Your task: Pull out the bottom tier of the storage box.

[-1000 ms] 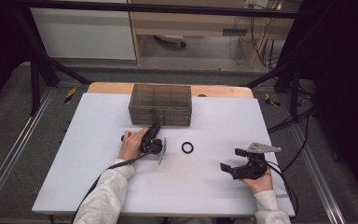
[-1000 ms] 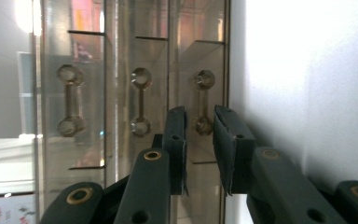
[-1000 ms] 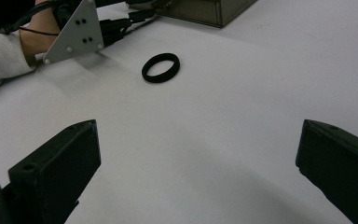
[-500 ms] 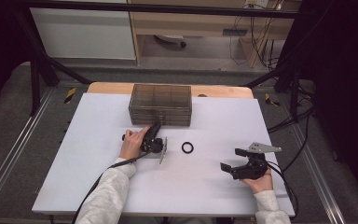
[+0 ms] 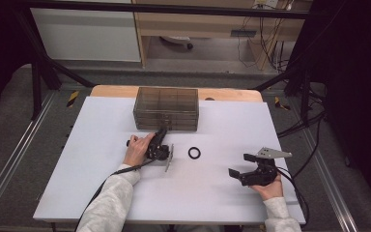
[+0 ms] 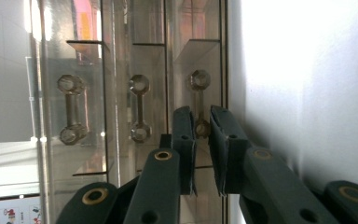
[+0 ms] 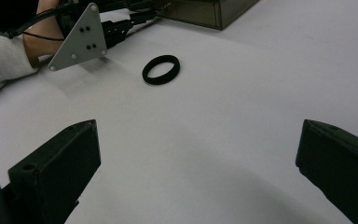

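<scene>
**Left jaws closed on a drawer handle, right jaws wide over bare surface**

High view: white surface with a smoked clear drawer box standing near its far edge. The left gripper is held on its side with its tip at the front face of the box, the left hand just behind it and the grey three-cornered plate standing on edge on its right side. A black ring lies flat on the surface just right of that gripper, apart from it. The right gripper sits well apart near the right front of the surface, in the right hand, pointing left, nothing between its jaws.

Left gripper view: camera rolled, so the box front runs upright. Three drawer fronts side by side, each with a clear bar handle with hexagonal ends. The left gripper's jaws have just been closing and now stand narrow, with the end of the rightmost handle between the pads; the pads look pressed on it. The other two handles are free.

Right gripper view: the right gripper's jaws stand wide apart, nothing between them, bare surface below. Ring lies ahead, left of centre. Beyond it are the left gripper's grey plate, a white sleeve and a corner of the drawer box.
</scene>
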A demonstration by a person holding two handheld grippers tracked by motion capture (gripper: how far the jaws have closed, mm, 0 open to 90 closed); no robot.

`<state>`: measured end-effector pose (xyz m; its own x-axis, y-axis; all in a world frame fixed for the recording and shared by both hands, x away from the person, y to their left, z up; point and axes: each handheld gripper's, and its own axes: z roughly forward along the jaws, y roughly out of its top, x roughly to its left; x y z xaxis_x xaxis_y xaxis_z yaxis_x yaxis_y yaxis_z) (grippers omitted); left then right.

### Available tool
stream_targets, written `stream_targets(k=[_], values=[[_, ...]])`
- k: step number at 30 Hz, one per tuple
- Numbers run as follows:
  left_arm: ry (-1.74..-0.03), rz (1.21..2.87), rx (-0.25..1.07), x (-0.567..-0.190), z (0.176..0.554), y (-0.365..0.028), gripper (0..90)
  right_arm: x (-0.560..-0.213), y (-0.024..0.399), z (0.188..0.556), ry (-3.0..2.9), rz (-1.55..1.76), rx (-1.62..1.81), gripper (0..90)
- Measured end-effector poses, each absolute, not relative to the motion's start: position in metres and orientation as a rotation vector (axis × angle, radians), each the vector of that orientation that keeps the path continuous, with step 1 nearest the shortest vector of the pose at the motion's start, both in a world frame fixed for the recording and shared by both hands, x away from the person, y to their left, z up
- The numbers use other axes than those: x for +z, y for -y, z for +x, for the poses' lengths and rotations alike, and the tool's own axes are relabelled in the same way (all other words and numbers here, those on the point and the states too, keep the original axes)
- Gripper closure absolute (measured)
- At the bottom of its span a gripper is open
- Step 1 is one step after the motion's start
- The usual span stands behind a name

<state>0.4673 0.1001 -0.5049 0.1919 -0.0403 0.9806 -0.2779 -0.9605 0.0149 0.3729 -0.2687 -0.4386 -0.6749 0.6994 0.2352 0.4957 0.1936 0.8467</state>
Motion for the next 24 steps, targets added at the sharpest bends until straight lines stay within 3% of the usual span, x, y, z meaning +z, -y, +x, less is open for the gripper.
stream_targets(k=[10,15,24], values=[[0.288,2.293,1.81,-0.503,0.464,-0.102,79.4,-0.438,0.269,0.373,-2.258,1.154,1.484,0.3],[0.275,2.278,1.761,-0.492,0.462,-0.104,62.4,-0.439,0.268,0.373,-2.263,1.152,1.478,0.3],[0.192,2.353,1.615,-0.487,0.474,-0.106,60.8,-0.439,0.269,0.373,-2.262,1.153,1.479,0.4]])
